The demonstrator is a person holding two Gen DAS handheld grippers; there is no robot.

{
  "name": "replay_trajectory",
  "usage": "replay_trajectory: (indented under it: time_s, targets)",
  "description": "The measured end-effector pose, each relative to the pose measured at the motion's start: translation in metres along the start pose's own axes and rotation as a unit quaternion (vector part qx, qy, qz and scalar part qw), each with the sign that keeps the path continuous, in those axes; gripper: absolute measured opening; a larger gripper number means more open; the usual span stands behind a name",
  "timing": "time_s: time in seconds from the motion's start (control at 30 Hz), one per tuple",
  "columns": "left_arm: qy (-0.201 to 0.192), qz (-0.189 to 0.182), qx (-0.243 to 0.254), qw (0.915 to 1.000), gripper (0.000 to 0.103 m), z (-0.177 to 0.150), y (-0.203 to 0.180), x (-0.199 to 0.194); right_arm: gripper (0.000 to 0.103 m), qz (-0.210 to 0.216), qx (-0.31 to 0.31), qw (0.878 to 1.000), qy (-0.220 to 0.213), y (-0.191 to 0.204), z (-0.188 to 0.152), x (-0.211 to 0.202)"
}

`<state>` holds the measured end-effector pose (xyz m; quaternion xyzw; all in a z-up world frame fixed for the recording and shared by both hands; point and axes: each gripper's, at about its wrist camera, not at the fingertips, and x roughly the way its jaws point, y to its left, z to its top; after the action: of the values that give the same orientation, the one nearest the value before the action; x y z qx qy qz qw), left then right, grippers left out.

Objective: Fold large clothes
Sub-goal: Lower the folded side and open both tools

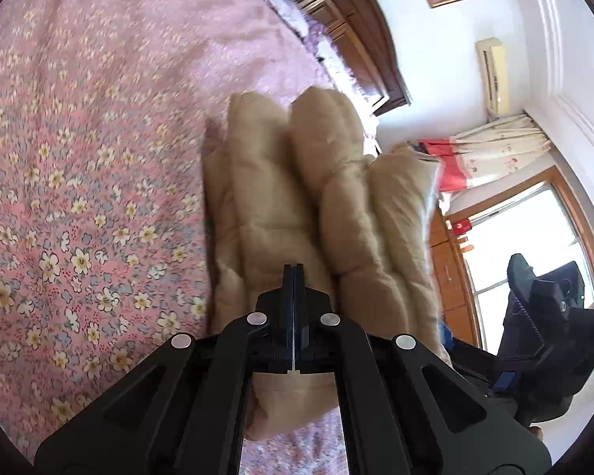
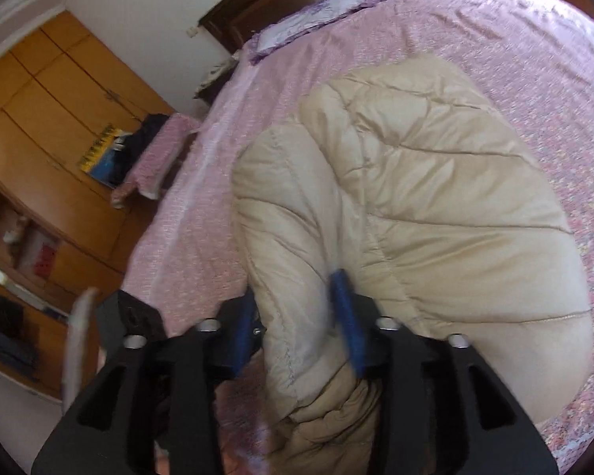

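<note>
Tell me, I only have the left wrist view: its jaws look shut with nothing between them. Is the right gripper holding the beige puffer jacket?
Observer: Yes. The right gripper has a quilted fold of the beige puffer jacket between its blue pads.
Operator: Is the jacket on the bed?
Observer: Mostly; it lies bunched on the pink bedspread, near the bed's edge.
Operator: What is beyond that edge?
Observer: A wooden wardrobe stands there.
</note>
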<state>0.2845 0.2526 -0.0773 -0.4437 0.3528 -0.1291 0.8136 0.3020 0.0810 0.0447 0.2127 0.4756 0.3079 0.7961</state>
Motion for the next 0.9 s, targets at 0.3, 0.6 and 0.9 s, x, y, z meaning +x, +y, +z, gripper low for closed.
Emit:
replay_trajectory:
  time_s: [0.3,0.6,0.9]
  targets:
    - [-0.04,-0.014,-0.03,0.9986,0.015,-0.02,0.012,-0.043,0.073,0.003,0.023,0.999,0.031,-0.001,-0.005,0.025]
    - [-0.06,0.012,-0.052,0.9968,0.015,-0.025,0.026,-0.058,0.073,-0.039,-0.014,0.998,0.04,0.02,-0.02,0.075]
    - [-0.079,0.069,0.111,0.9883,0.045,-0.035,-0.074,-0.082,0.081,0.104,-0.011,0.994,0.014,0.014,0.015,-0.017]
